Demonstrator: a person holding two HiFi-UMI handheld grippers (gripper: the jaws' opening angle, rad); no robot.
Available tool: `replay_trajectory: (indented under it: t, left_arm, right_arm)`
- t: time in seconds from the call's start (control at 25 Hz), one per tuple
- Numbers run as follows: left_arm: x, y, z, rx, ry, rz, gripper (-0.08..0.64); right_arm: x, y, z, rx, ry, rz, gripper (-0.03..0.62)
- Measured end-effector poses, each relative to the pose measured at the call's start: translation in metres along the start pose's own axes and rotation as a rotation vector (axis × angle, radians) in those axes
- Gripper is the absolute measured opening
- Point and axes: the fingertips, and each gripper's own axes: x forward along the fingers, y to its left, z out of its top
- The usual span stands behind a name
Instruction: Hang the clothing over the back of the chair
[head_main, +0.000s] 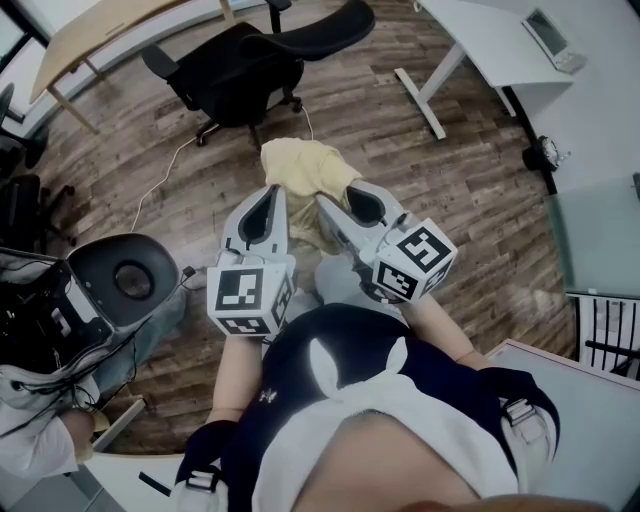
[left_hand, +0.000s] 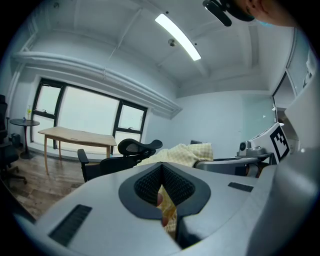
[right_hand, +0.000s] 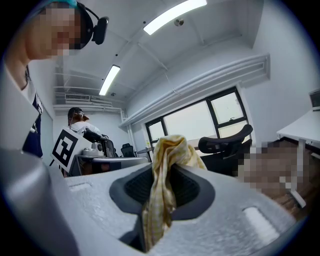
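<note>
The garment (head_main: 300, 170), pale yellow, is held up off the floor (head_main: 450, 170) between the two grippers; it is short of the chair (head_main: 245, 65) and apart from it, the chair standing just beyond it in the head view.

The left gripper (head_main: 267, 200) is closed on one edge of the garment; in the left gripper view its pads (left_hand: 147, 182) are drawn together, and a thin strip of yellow fabric is pinched in the seam between them; the rest of the garment is bunched beyond the tips, just to the right of the chair as that view shows it.

The right gripper (head_main: 345, 205) is clamped on a thicker bunch; in the right gripper view a twisted fold is pressed between its pads (right_hand: 192, 187), a rounded lump of fabric is seen standing above the tips, and a tail is seen hanging down through the jaws; the chair is seen behind, to the right of that lump.

The two grippers are held side by side, tips towards the chair, with the garment spanning the gap between them; a white desk (head_main: 480, 45) is placed right of the chair, a wooden table (head_main: 100, 40) left of it.
</note>
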Motion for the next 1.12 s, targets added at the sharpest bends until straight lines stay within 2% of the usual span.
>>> replay_trajectory:
  t: [1.12]
  left_arm:
    - [0.067,0.016,0.006,-0.022,0.011,0.061,0.005]
  right_arm:
    - [0.039,-0.060,0.018,-0.026,0.020,0.086,0.087]
